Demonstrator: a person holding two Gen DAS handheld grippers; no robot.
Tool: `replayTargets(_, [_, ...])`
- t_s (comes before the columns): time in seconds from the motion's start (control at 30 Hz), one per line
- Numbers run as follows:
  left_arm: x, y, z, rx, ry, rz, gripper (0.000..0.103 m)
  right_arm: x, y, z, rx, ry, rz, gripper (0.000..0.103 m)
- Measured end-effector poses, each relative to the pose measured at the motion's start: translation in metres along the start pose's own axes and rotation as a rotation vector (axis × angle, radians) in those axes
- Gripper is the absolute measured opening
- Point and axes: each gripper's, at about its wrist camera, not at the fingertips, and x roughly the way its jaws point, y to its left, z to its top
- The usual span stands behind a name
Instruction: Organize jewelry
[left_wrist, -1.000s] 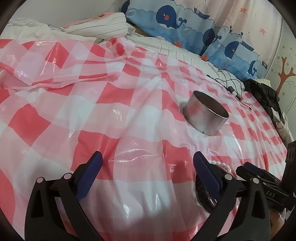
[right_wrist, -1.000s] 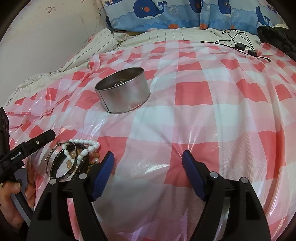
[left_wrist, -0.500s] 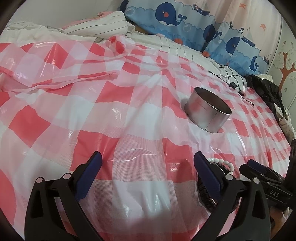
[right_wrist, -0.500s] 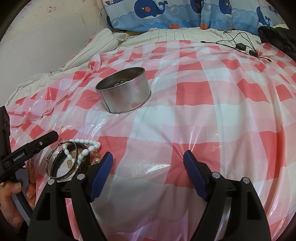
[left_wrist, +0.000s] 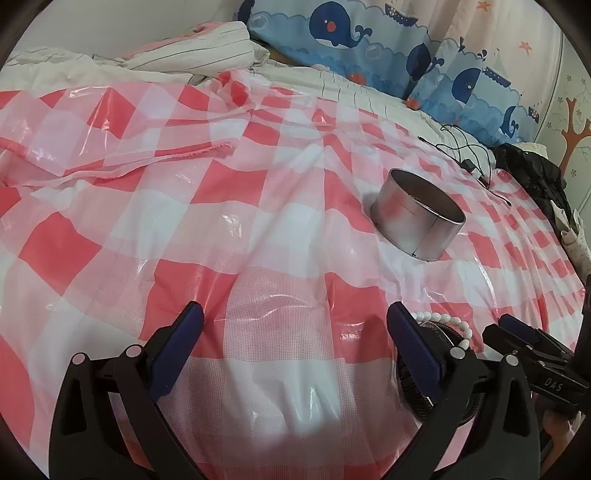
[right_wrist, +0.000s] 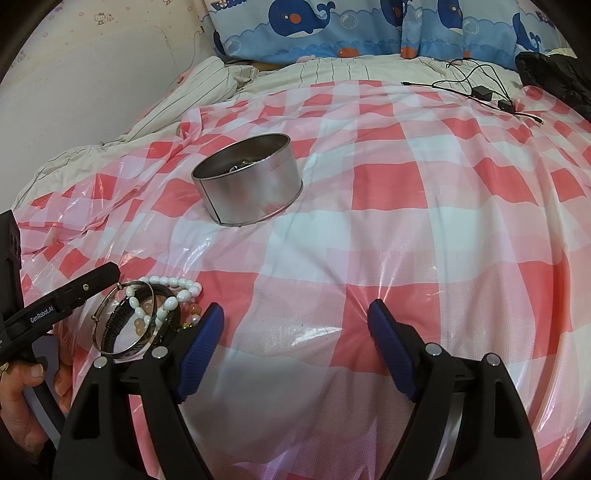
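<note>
Two sets of tongs hang low over the bed, and both are wide open with nothing in them; the left tongs (left_wrist: 291, 332) have only shiny checked plastic between their blue tips; the right tongs (right_wrist: 295, 328) are the same, empty over a red square.

Just beside the right tongs, on their left side, sits a little pile of jewelry (right_wrist: 147, 314); the left tongs see the same pile just to their right, half hidden behind a blue tip; the pile lies between the two tools, on the checked plastic sheet (right_wrist: 406, 221).

In the pile there is a thin silver bangle (right_wrist: 110, 347), a string of white beads (right_wrist: 168, 306), some peach beads and a dark band; they lie on top of each other and are touching.

The bangle looks hard and smooth, so I think it could slip; pinching its rim across the thin wire may hold best; the bead string looks floppy and light, so a pinch on one bead would likely lift it, and the rest would hang down; the plastic looks slippery, so things may slide when pushed.

Farther off sits a round metal tin (right_wrist: 247, 188), open at the top, with something small and shiny inside; it looks like the place to put the jewelry; it is well apart from the pile.
</note>
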Motion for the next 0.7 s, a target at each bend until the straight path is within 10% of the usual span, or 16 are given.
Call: replayTargets(0.7, [0.0012, -0.0027, -0.0002, 0.013, 0.007, 0.015, 0.095, 0.0002, 0.0, -0.0003, 0.0, -0.001, 0.001, 0.079])
